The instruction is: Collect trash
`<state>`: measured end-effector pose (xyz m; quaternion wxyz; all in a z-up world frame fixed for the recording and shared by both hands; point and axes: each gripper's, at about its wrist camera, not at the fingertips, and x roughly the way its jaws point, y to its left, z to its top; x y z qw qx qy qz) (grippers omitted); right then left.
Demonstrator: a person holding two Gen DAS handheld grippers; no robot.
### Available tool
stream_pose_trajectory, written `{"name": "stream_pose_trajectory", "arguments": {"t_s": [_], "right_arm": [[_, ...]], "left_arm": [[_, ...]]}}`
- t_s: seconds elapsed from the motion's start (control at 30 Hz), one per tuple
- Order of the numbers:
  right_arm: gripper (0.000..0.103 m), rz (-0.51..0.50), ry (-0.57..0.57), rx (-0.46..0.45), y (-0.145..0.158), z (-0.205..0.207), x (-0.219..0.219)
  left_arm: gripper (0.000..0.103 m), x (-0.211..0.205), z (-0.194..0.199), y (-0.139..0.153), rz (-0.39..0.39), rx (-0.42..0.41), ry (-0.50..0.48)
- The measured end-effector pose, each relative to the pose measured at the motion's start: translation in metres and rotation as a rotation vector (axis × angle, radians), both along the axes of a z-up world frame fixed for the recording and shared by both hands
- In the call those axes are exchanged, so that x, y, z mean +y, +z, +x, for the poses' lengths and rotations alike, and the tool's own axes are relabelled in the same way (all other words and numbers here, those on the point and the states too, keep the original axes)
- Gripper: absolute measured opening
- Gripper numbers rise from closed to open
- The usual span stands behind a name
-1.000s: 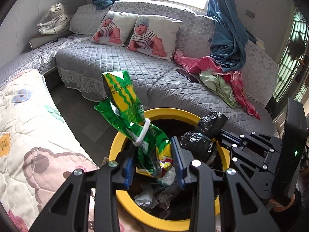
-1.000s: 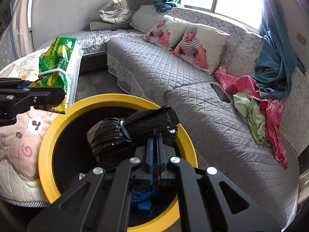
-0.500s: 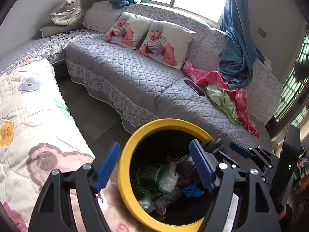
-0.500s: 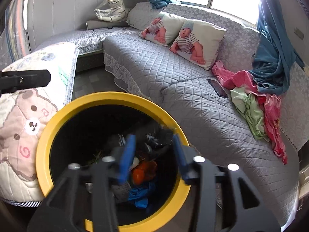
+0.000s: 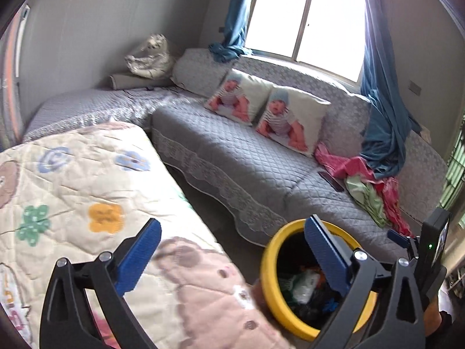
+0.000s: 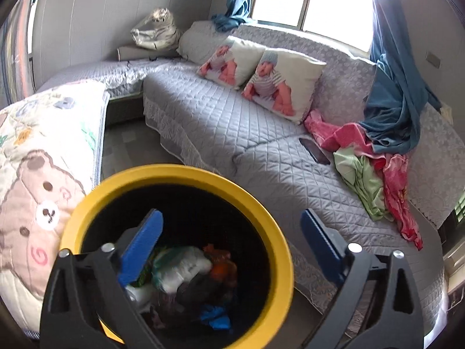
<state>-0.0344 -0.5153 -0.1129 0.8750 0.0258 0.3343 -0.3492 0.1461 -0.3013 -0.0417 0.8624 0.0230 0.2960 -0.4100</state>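
A yellow-rimmed black trash bin (image 6: 279, 232) stands on the floor between the quilted table and the sofa; it also shows in the left wrist view (image 5: 268, 264). Mixed trash (image 6: 186, 267) lies inside it: white, orange, black and blue pieces. My right gripper (image 6: 232, 232) is wide open and empty above the bin's mouth. My left gripper (image 5: 232, 244) is wide open and empty, above the edge of the quilt and to the left of the bin. The right gripper's body (image 5: 436, 247) shows at the far right of the left wrist view.
A table under a cartoon-print quilt (image 5: 72, 189) fills the left. A grey quilted corner sofa (image 6: 218, 122) runs behind, with two baby-print pillows (image 6: 261, 69), a dark phone (image 6: 315, 151), pink and green clothes (image 6: 369, 174) and a blue curtain (image 6: 398, 101). A narrow floor strip (image 6: 128, 148) lies between.
Both grippers opened and dropped their loads into the bin: the green snack bag from the left, the black bag from the right. Both then rose; the left swung left over the quilt.
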Motion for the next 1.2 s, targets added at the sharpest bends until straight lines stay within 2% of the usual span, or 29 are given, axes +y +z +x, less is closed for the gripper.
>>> {"name": "stream_pose_trajectory", "arguments": {"t_s": [0.17, 0.33, 0.57, 0.7, 0.93, 1.07, 1.2], "right_arm": [[0.095, -0.04, -0.029, -0.051, 0.001, 0.013, 0.015], [0.095, 0.037, -0.048, -0.151, 0.011, 0.022, 0.036], [0.095, 0.033, 0.089, -0.272, 0.043, 0.042, 0.115], [0.095, -0.002, 0.168, -0.295, 0.058, 0.057, 0.165], [0.095, -0.051, 0.302, -0.317, 0.074, 0.07, 0.246], [0.095, -0.066, 0.328, -0.343, 0.081, 0.064, 0.27], [0.095, -0.076, 0.362, -0.349, 0.082, 0.057, 0.284]], "left_arm": [[0.095, 0.058, 0.005, 0.008, -0.013, -0.07, 0.109], [0.095, 0.124, 0.005, 0.008, -0.033, -0.095, 0.225], [0.095, 0.215, -0.001, 0.013, -0.027, -0.136, 0.435], [0.095, 0.256, -0.013, 0.016, -0.021, -0.18, 0.547], [0.095, 0.294, -0.049, 0.016, 0.02, -0.256, 0.676], [0.095, 0.307, -0.068, 0.019, 0.029, -0.303, 0.724], [0.095, 0.316, -0.083, 0.023, 0.007, -0.324, 0.756]]}}
